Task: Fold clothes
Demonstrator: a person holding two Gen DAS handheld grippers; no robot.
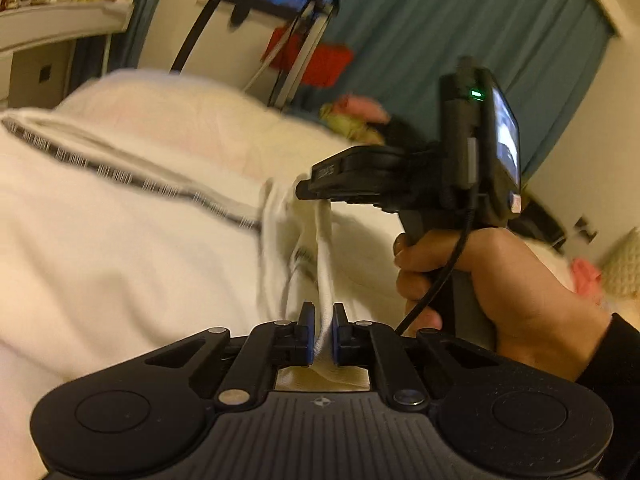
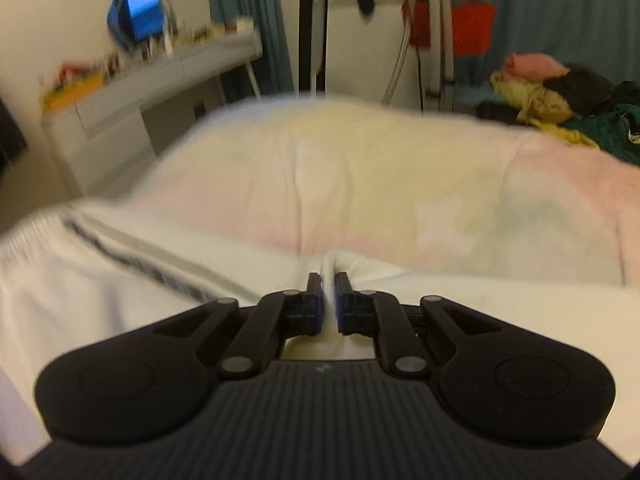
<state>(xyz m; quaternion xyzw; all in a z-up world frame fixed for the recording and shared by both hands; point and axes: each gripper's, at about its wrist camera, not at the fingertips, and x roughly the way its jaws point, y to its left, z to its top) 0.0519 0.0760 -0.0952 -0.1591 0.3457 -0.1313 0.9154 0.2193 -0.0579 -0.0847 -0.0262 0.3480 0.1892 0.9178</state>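
A white garment (image 1: 120, 240) with a dark patterned stripe lies spread over the bed. My left gripper (image 1: 324, 316) is shut on a bunched edge of it, which rises as a taut white fold to the right gripper. The right gripper (image 1: 308, 190) shows in the left wrist view, held by a hand, and pinches the same edge higher up. In the right wrist view the right gripper (image 2: 329, 282) is shut on a fold of the white garment (image 2: 100, 280), with the stripe to its left.
The pale bed cover (image 2: 380, 184) lies beyond the garment. A pile of clothes (image 2: 552, 92) sits at the bed's far right corner. A grey desk (image 2: 132, 92) stands at the left. A tripod and teal curtains (image 1: 460, 40) are behind the bed.
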